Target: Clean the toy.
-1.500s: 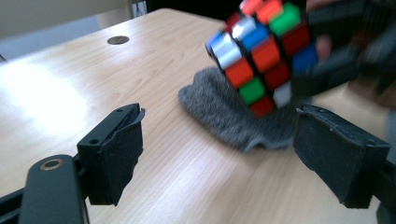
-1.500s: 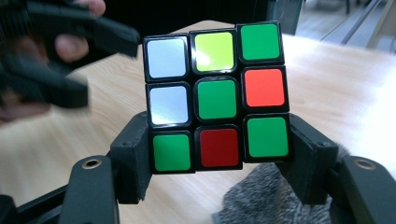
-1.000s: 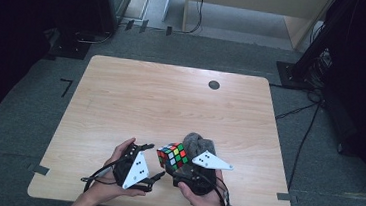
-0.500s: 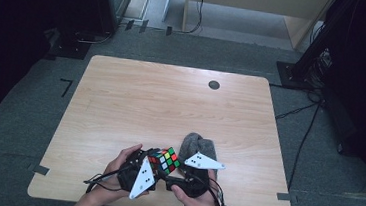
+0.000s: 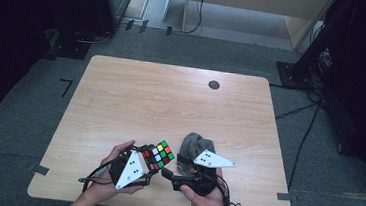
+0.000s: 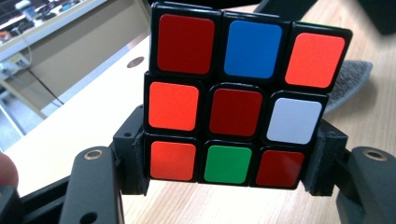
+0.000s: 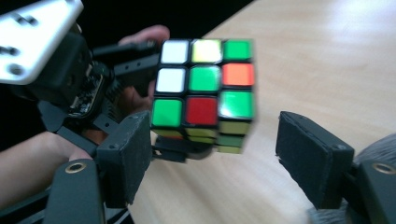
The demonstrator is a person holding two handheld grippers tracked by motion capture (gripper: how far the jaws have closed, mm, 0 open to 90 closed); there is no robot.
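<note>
Left tongs (image 6: 229, 182) clamp the puzzle cube (image 6: 238, 98); right tongs (image 7: 215, 158) open wider, empty.

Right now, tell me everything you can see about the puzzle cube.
The puzzle cube is a scrambled three-by-three with black plastic edges and glossy red, orange, blue, white, green and yellow stickers. It is held above the table's near edge, tilted, its bottom layer clamped by the left tool. The right tool stands open around it, not pressing.
</note>
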